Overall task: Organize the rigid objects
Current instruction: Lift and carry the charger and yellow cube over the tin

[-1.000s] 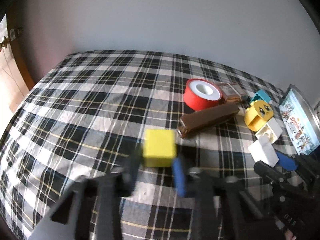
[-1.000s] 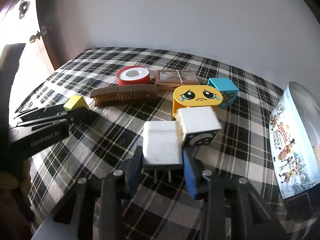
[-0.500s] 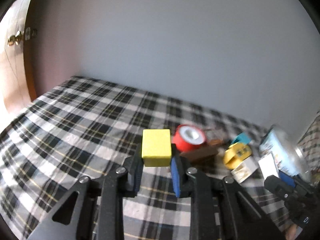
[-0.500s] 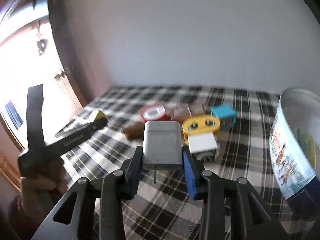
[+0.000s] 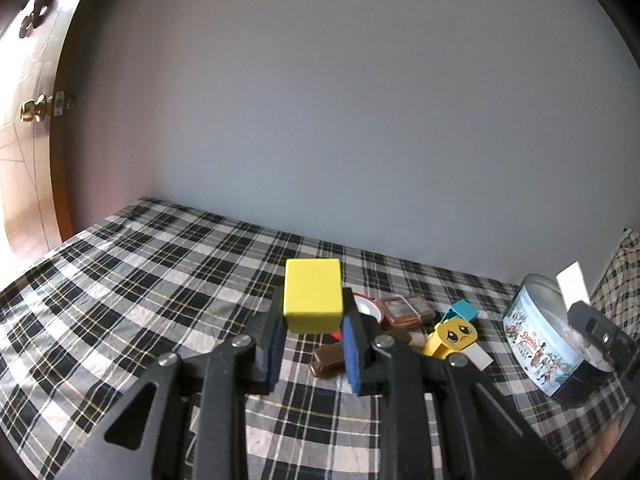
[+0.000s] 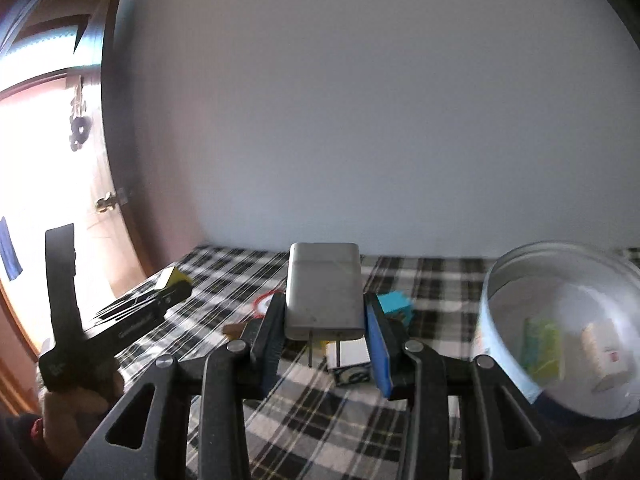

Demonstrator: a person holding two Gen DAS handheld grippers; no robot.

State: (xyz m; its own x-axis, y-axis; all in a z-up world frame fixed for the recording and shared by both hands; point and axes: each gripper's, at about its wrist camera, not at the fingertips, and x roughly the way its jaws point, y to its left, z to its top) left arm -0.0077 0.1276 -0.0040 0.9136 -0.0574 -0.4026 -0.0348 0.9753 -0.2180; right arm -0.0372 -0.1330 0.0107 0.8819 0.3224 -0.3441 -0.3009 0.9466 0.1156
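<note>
Both tools have risen off the plaid bedspread (image 5: pixel 120 300) since a second ago, each carrying its piece up with it. The left tool (image 5: pixel 314 344) is clenched on a yellow block (image 5: pixel 313 296), held clear above the bed; the right tool (image 6: pixel 326 336) is clenched on a white plug adapter (image 6: pixel 324 290), its two prongs pointing down and free of the cloth, just left of the open biscuit tin (image 6: pixel 492 292). Two small items already lie inside that tin, so the sorting looks begun but far from finished. Left on the bed, grouped close together, are a red tape roll (image 5: pixel 370 308), a brown hair clip (image 5: pixel 328 358), a small brown box (image 5: pixel 404 310), a teal block (image 5: pixel 464 310), a yellow block with a sad face (image 5: pixel 454 336) and a white block (image 6: pixel 348 360). My reading is that the two held pieces are headed for the tin, the adapter being the nearer, and that six more pieces remain to be picked up afterwards.
</note>
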